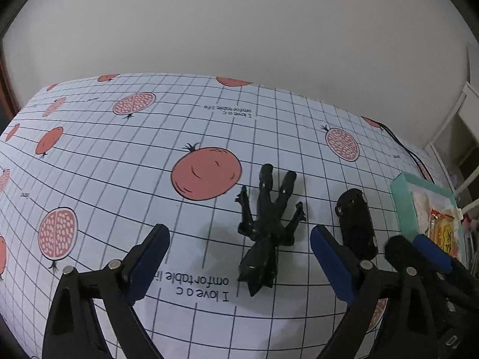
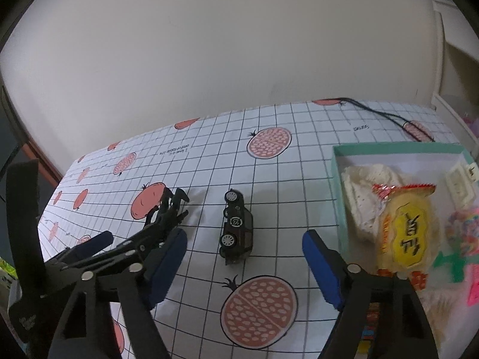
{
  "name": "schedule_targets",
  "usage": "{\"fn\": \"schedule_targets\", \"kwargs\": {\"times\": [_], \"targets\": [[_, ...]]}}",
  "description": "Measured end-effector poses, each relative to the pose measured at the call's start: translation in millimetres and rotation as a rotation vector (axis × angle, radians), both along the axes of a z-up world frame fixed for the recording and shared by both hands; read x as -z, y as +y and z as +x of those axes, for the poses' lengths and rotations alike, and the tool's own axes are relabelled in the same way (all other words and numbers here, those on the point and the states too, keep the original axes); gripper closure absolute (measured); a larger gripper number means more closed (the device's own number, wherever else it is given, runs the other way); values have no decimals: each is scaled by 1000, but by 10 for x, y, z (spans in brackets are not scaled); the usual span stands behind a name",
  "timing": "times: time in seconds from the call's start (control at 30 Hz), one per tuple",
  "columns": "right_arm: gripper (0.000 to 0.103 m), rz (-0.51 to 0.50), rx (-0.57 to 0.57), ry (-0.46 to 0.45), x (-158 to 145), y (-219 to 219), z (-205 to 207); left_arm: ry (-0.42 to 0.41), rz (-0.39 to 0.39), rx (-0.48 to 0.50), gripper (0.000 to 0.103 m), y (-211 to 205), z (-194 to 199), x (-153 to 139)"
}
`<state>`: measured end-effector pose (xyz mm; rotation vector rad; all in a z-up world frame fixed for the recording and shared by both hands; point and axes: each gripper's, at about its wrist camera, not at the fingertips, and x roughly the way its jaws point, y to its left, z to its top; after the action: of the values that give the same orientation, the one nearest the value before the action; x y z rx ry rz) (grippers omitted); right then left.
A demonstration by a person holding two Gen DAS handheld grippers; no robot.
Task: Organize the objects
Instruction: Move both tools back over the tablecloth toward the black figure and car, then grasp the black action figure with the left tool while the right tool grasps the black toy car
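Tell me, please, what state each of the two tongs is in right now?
Left tongs: open, empty, straddling the black plastic toy figure.
Right tongs: open, empty, facing the small dark toy car.

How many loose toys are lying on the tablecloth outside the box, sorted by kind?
Black action figure: 1
Dark toy car: 1
Total: 2 loose toys, both lying on the tablecloth outside the green box.

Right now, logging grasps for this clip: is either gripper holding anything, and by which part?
Nothing is held. The left gripper is open over the black figure; the right gripper is open near the toy car.
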<state>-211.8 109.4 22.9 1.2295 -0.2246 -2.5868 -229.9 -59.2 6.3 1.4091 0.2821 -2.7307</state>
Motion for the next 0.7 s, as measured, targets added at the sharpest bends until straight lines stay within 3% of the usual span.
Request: {"fn": "schedule_targets", "kwargs": {"times": [0.1, 0.23, 0.7], "targets": [[28, -8, 12, -11, 46, -25, -20, -15, 5, 12, 19, 14, -16, 48], [33, -13, 19, -23, 94, -37, -37, -28, 3, 20, 19, 20, -22, 96], [48, -19, 30, -50, 231, -58, -76, -30, 1, 75, 36, 90, -23, 102]]}}
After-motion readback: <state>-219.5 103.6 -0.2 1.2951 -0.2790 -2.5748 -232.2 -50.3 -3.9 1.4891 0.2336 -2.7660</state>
